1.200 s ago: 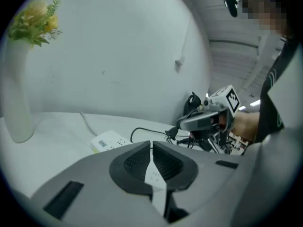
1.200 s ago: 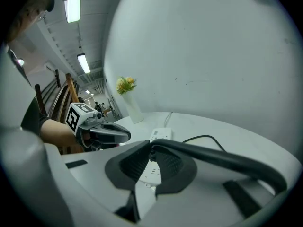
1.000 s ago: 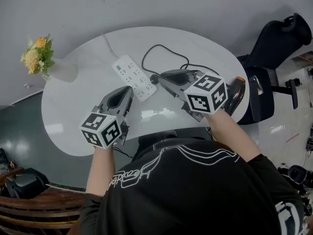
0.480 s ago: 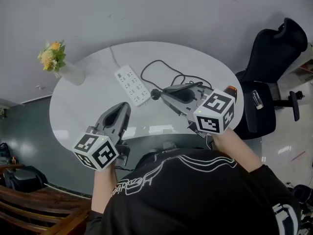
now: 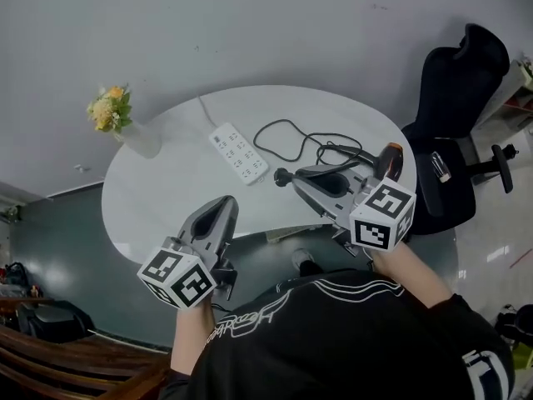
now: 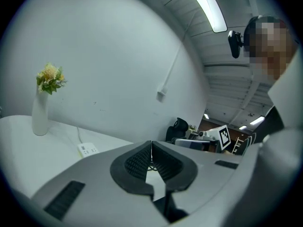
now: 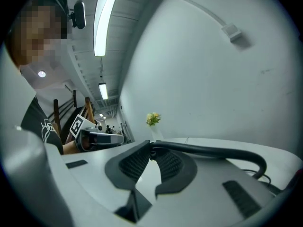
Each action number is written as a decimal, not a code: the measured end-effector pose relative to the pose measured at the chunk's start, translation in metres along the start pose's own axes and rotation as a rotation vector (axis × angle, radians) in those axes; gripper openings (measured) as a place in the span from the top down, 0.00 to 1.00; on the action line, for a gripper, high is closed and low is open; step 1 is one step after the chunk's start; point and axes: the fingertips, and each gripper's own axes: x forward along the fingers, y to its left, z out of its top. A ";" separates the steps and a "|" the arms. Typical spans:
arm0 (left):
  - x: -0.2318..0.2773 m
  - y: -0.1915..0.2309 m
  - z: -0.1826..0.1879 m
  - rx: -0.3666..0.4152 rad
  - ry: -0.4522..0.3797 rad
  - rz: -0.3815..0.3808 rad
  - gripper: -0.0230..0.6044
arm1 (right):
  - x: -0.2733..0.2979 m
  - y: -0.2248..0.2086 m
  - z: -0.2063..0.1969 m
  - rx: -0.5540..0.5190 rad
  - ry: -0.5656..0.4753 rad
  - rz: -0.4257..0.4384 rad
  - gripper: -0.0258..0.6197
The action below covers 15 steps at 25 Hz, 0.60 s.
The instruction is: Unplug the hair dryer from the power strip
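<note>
The white power strip [image 5: 240, 152] lies on the oval white table [image 5: 166, 190], and none of its sockets holds a plug. The hair dryer [image 5: 387, 161], black with an orange end, rests at the table's right edge behind my right gripper. Its black cord [image 5: 291, 136] loops across the table. My right gripper [image 5: 291, 176] is shut on the plug [image 5: 281, 176] at the cord's end, held right of the strip and apart from it. In the right gripper view the cord [image 7: 213, 150] runs out from the shut gripper [image 7: 150, 145]. My left gripper [image 5: 229, 202] is shut and empty over the table's front edge, and its own view shows the same [image 6: 151, 143].
A white vase with yellow flowers [image 5: 125, 123] stands at the table's far left. The strip's white cable [image 5: 204, 111] runs off the back edge. A black office chair [image 5: 454, 82] stands to the right. A grey wall is behind the table.
Both grippers have drawn back toward the person and risen. The plug in the right gripper has come further away from the power strip.
</note>
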 end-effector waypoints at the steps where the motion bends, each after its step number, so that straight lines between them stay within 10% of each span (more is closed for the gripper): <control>1: -0.006 -0.006 0.000 0.015 0.006 -0.005 0.95 | -0.004 0.008 0.000 0.012 -0.013 -0.002 0.92; 15: -0.056 -0.056 -0.005 0.130 -0.013 -0.086 0.95 | -0.038 0.073 -0.013 0.009 -0.048 -0.082 0.92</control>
